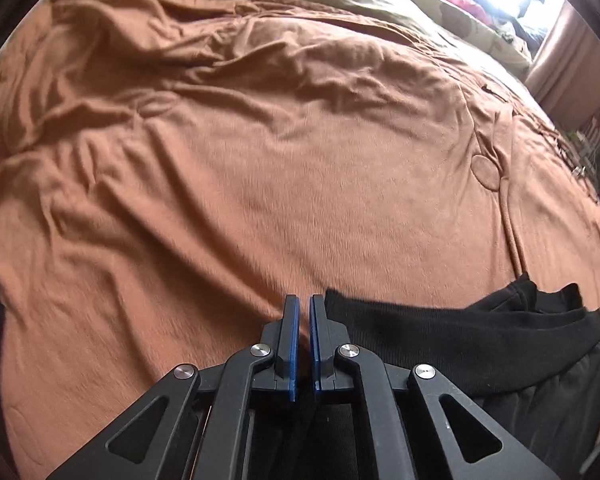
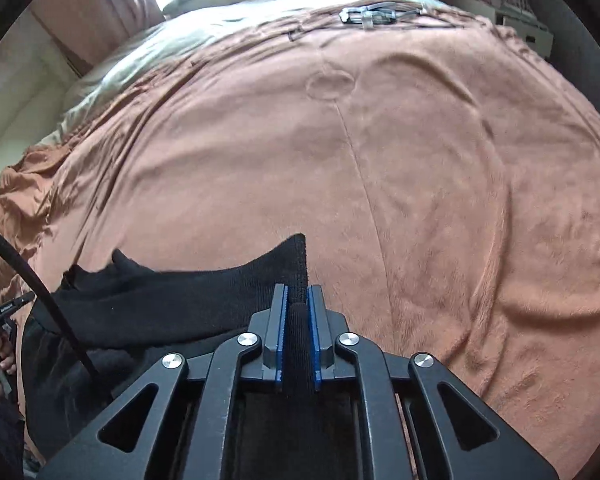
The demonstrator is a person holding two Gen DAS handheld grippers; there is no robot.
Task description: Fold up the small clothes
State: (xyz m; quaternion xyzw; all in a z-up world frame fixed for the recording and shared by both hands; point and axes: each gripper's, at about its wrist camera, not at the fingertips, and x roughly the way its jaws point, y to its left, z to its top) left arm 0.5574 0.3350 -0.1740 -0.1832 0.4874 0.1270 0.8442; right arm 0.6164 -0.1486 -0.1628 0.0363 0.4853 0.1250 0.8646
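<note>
Barely begun: black garment (image 2: pixel 172 292) held unfolded over the bed's brown blanket (image 2: pixel 420 184). Right tool (image 2: pixel 298 300) clamped on its ribbed band. Left tool (image 1: pixel 304 308) nearly closed; grip unclear. All folds remaining.

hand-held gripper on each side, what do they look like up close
Both match: the left hand-held gripper and right hand-held gripper have matte black angular linkage arms with triangular cut-outs, round silver pivot pins, and two flat parallel fingers lined with blue pads. A black braided cable shows in the right wrist view.
</note>
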